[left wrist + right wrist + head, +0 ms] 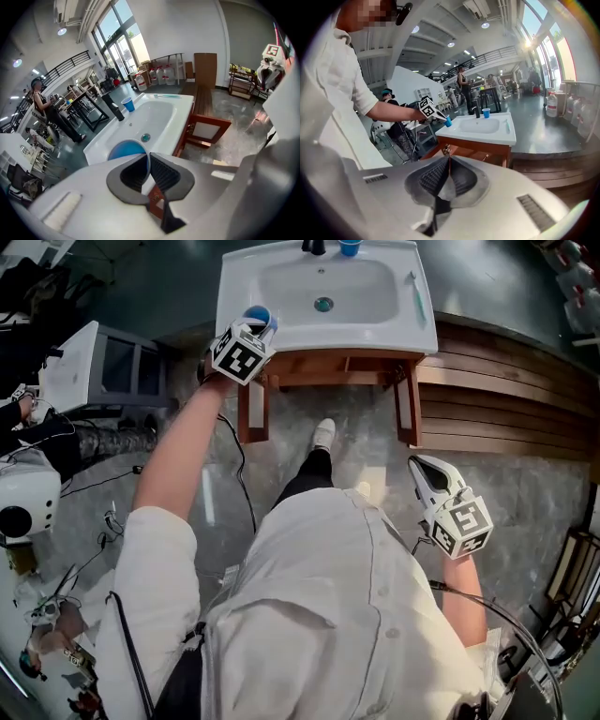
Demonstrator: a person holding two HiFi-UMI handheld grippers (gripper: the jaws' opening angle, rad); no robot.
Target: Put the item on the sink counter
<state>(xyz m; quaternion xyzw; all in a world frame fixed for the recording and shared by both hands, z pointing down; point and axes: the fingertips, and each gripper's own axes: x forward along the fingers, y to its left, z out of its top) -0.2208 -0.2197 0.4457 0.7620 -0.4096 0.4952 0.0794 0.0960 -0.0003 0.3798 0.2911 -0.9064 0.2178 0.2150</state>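
A blue cup is pinched by its rim in my left gripper, which is shut on it over the near left corner of the white sink. In the left gripper view the cup hangs just ahead of the pads, above the sink rim. My right gripper hangs low at the right, away from the sink; its jaws are shut with nothing between them. From there I see the left gripper and its cup at the sink's left edge.
A second blue cup and a black faucet stand at the sink's back; a toothbrush lies on its right rim. A wooden stand carries the sink. Wooden slats run right, a white cabinet stands left.
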